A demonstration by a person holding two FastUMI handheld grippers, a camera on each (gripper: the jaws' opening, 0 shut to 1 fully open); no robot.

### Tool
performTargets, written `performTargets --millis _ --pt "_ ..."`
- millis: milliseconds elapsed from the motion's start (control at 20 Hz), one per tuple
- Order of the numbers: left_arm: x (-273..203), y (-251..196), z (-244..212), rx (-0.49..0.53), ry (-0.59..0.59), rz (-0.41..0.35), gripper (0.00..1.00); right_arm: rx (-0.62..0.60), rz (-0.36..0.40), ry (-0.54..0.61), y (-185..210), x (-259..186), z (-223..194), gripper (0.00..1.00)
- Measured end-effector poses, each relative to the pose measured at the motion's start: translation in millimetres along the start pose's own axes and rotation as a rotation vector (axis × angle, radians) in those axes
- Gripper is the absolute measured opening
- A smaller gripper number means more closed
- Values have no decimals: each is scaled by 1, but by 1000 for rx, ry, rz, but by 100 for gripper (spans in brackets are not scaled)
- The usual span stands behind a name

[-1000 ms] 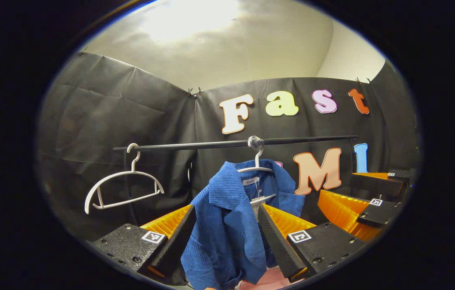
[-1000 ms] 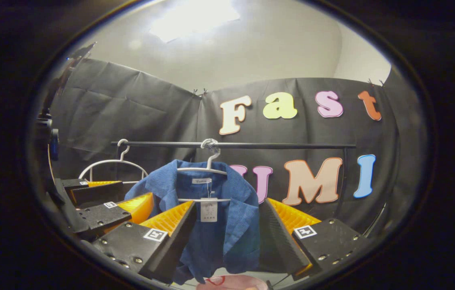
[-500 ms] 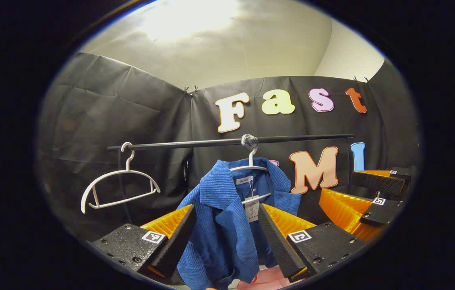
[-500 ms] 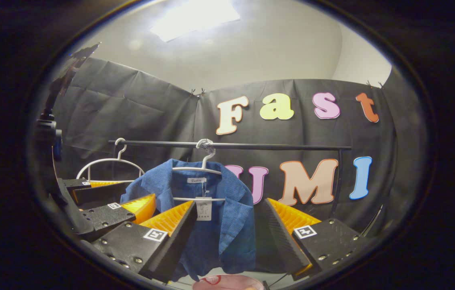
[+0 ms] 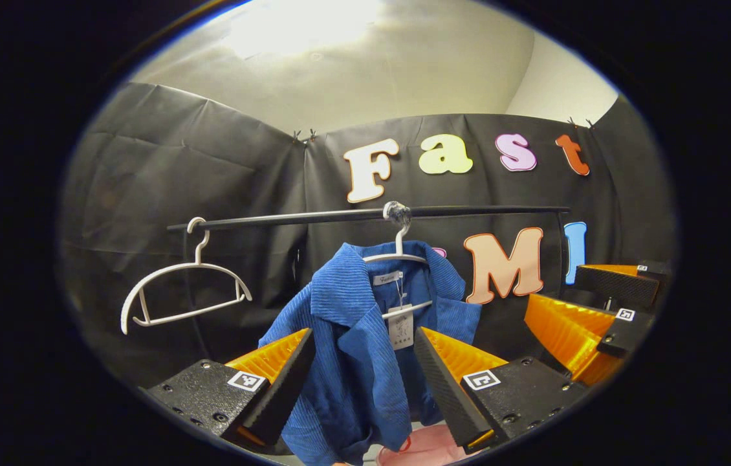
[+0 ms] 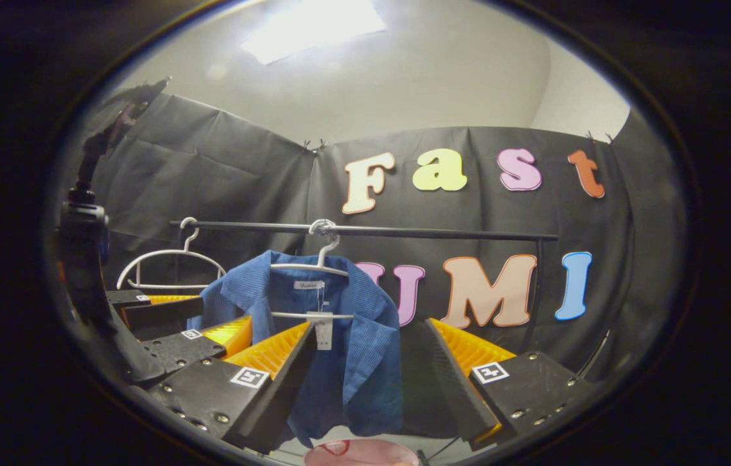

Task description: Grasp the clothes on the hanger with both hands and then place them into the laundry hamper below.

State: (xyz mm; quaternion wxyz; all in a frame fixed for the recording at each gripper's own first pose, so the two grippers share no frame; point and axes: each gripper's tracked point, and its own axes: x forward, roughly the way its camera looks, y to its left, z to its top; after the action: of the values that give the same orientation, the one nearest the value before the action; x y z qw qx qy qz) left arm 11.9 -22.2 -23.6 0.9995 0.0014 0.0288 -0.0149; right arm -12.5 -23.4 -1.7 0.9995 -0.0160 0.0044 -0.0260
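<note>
Both my tongs, left tongs (image 5: 359,382) and right tongs (image 6: 365,382), gape wide before one blue shirt (image 5: 356,362); two hangers (image 5: 178,291) on the rail (image 5: 469,211).

Both cameras drew back and tipped down over the last second: blue corduroy shirt (image 5: 352,349) on its white plastic hanger (image 5: 398,255) sits higher and smaller, more hem showing above the pink hamper rim (image 5: 424,446). Shirt's paper tag (image 5: 400,327) now clear of the left gripper (image 5: 362,382); right gripper (image 6: 365,382) likewise farther from the cloth, jaws wide as before
</note>
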Motion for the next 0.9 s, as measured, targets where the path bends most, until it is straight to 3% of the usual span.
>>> performTargets --millis 550,600,650,900 --pt "43 -11 -44 13 85 15 94 -62 -122 -26 -49 -15 9 98" --pt "46 -11 -49 13 95 18 94 -66 -132 -27 -53 -16 9 93" --pt "49 -11 -53 15 104 23 92 -70 -138 -29 -55 -16 10 98" --pt "59 -7 -66 2 127 38 84 -81 -149 -32 -58 -14 11 98"
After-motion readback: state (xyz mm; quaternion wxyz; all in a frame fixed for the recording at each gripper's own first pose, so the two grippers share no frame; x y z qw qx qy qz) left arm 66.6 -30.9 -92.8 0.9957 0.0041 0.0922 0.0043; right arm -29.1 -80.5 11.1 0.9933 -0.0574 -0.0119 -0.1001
